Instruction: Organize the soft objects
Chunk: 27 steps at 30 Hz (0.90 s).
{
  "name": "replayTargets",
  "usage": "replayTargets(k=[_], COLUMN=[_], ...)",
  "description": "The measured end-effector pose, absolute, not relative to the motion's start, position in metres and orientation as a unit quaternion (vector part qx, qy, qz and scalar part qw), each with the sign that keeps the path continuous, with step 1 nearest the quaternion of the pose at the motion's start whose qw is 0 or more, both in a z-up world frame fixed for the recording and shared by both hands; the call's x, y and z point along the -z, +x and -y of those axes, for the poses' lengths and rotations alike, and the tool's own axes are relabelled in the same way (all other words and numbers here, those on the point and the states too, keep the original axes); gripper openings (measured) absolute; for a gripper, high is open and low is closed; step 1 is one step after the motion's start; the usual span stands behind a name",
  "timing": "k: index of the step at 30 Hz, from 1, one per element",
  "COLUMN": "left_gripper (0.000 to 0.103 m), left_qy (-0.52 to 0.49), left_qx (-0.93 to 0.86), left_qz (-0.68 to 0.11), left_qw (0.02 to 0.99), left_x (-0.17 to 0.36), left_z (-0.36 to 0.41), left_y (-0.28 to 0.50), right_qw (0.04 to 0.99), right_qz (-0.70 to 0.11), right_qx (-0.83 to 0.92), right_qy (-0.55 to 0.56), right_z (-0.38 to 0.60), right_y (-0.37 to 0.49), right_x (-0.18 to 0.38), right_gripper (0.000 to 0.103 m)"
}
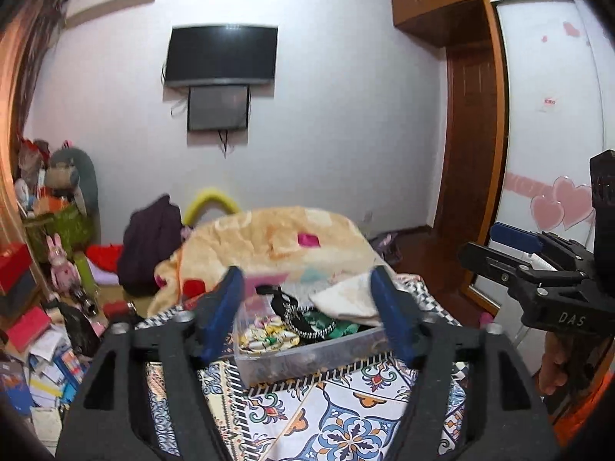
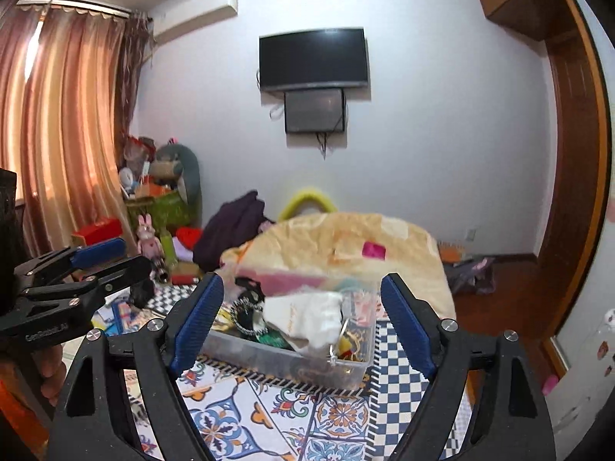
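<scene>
A clear plastic bin (image 1: 307,357) (image 2: 292,361) sits on the patterned bed cover, filled with soft items: a white cloth (image 1: 346,299) (image 2: 311,315), a black beaded piece (image 1: 296,315) (image 2: 246,315), and green and yellow fabric (image 1: 269,336). My left gripper (image 1: 309,307) is open and empty, held above the bin's near side. My right gripper (image 2: 303,319) is open and empty, also above the bin. Each gripper shows in the other's view, the right one (image 1: 511,249) and the left one (image 2: 103,255).
A crumpled peach blanket (image 1: 284,242) (image 2: 346,246) lies behind the bin. A dark purple bag (image 1: 150,242) and plush toys (image 1: 61,265) stand at the left among floor clutter (image 1: 42,345). A wardrobe (image 1: 546,115) is on the right. A TV (image 1: 223,55) hangs on the wall.
</scene>
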<state>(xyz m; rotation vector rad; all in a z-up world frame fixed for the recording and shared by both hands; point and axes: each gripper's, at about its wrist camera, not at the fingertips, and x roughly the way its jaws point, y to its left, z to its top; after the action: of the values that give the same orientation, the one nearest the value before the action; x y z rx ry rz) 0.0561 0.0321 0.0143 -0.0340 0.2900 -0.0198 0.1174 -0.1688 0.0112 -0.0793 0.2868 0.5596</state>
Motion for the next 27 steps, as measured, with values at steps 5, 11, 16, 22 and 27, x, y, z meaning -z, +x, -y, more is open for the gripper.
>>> replayTargets(k=[5, 11, 16, 22, 27], left_gripper=[0.096, 0.102, 0.102, 0.102, 0.103], left_qy=[-0.007, -0.002, -0.002, -0.004, -0.004], left_qx=[0.004, -0.003, -0.001, 0.002, 0.002], left_qz=[-0.110, -0.091, -0.085, -0.086, -0.086], left_qw=[0.994, 0.996, 0.996, 0.996, 0.996], left_x=[-0.028, -0.033, -0.034, -0.034, -0.034], left_z=[-0.029, -0.028, -0.025, -0.023, -0.021], left_y=[0.032, 0.017, 0.010, 0.009, 0.007], right_qw=[0.955, 0.959, 0.957, 0.957, 0.957], right_qz=[-0.112, -0.082, -0.080, -0.081, -0.079], right_qx=[-0.273, -0.270, -0.278, -0.278, -0.279], right_qy=[-0.037, -0.033, -0.025, -0.025, -0.025], right_z=[0.171, 0.175, 0.174, 0.172, 0.174], right_y=[0.101, 0.081, 0.078, 0.079, 0.075], right_x=[-0.023, -0.026, -0.026, -0.022, -0.021], right_gripper=[0.097, 0.103, 0.103, 0.103, 0.103])
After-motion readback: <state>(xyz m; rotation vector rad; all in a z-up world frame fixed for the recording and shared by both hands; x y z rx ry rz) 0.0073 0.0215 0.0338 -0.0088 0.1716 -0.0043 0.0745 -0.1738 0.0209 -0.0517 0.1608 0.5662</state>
